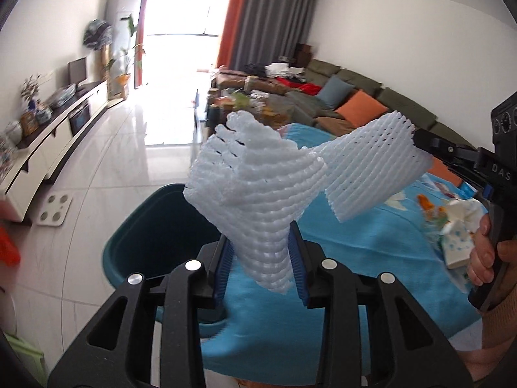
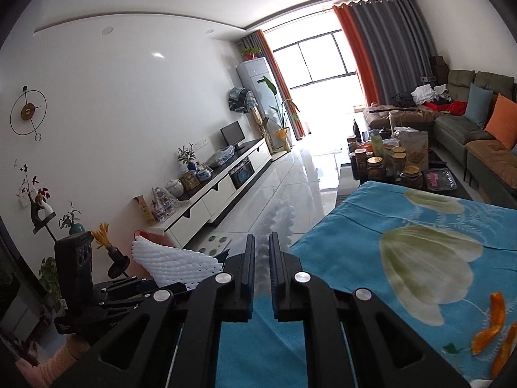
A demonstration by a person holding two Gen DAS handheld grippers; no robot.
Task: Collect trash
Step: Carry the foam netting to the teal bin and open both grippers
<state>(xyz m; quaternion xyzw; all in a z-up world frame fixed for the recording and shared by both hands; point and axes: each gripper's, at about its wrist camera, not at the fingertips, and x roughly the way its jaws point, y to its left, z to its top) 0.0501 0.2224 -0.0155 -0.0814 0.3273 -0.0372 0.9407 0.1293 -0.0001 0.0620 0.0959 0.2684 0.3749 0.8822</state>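
You hold two white foam mesh fruit sleeves (image 1: pixel 258 194) (image 1: pixel 371 171) (crumpled, almost touching) aloft above the open teal plastic bin (image 1: pixel 155 226).

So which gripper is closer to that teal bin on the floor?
Left. The left gripper, shut on a white foam net, hangs just above the teal bin. The right gripper, holding another foam net, is farther off over the blue tablecloth.
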